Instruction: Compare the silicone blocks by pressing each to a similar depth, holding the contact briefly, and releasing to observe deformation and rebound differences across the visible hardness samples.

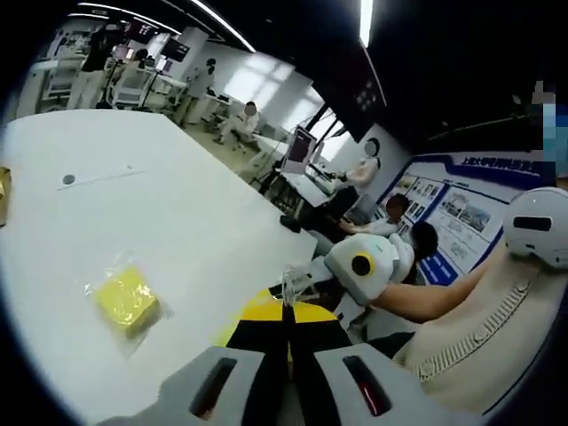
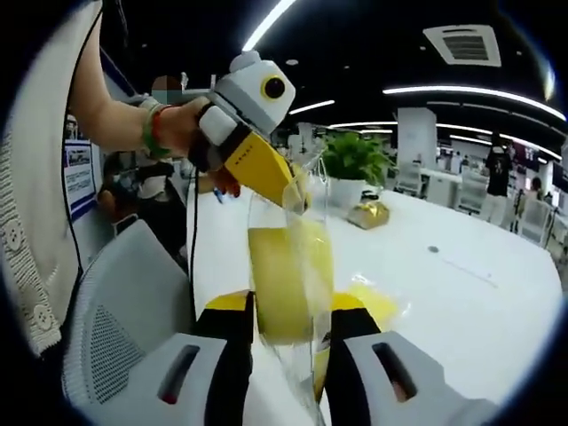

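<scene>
A yellow silicone block in a clear plastic bag (image 2: 288, 280) hangs upright over the white table's edge. My right gripper (image 2: 286, 315) is shut on the block's lower part, one jaw on each side. My left gripper (image 2: 297, 191) comes in from the upper left and is shut on the bag's top edge. In the left gripper view, my left gripper (image 1: 286, 306) has its yellow-and-black jaws closed on a crumpled bit of clear bag (image 1: 289, 284). A second bagged yellow block (image 1: 126, 300) lies flat on the table, also seen behind the held one (image 2: 377, 303).
The white table (image 1: 177, 204) stretches far ahead. A gold-wrapped object (image 2: 367, 213) and a potted plant (image 2: 353, 160) stand at its far end. A grey chair (image 2: 124, 311) stands by the table's near edge. Several people sit at desks beyond (image 1: 364, 173).
</scene>
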A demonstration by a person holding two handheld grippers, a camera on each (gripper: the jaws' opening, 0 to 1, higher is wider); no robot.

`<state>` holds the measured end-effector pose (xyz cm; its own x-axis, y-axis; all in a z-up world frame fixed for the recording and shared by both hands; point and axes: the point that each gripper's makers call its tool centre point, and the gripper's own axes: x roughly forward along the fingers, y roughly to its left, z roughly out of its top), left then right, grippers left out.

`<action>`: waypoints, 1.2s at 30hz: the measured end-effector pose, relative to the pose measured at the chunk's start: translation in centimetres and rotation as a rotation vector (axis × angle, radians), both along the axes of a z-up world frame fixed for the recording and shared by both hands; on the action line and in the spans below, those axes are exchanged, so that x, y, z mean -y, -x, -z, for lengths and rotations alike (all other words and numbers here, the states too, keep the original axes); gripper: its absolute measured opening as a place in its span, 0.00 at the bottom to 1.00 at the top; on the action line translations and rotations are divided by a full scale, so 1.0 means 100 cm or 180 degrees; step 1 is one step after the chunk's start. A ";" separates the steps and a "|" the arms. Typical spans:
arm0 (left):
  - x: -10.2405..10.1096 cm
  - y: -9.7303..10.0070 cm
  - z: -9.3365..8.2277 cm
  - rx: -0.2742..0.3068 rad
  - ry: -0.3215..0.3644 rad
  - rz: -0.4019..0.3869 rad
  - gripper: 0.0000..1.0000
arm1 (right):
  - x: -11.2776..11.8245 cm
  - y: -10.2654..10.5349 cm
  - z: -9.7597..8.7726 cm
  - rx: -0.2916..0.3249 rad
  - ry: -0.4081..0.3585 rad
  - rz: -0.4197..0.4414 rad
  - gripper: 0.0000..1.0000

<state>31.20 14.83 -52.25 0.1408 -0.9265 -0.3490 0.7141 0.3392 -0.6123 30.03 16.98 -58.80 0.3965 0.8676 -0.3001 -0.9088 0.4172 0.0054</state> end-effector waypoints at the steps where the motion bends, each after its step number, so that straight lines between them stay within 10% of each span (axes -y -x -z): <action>1: 0.001 -0.001 0.001 -0.0014 0.0018 -0.0019 0.00 | 0.001 0.000 0.001 -0.0014 -0.0004 0.0016 0.28; 14: 0.017 -0.008 0.019 -0.0262 0.0130 -0.0098 0.00 | 0.038 -0.006 -0.004 -0.0145 -0.0339 0.0458 0.64; 25: 0.046 -0.038 0.048 -0.0563 0.0332 -0.0477 0.00 | 0.123 -0.010 0.002 -0.0356 -0.0570 0.1377 0.95; 36: 0.120 -0.097 0.080 -0.0983 0.0639 -0.0790 0.00 | 0.202 -0.002 0.024 -0.0523 -0.0613 0.2097 0.91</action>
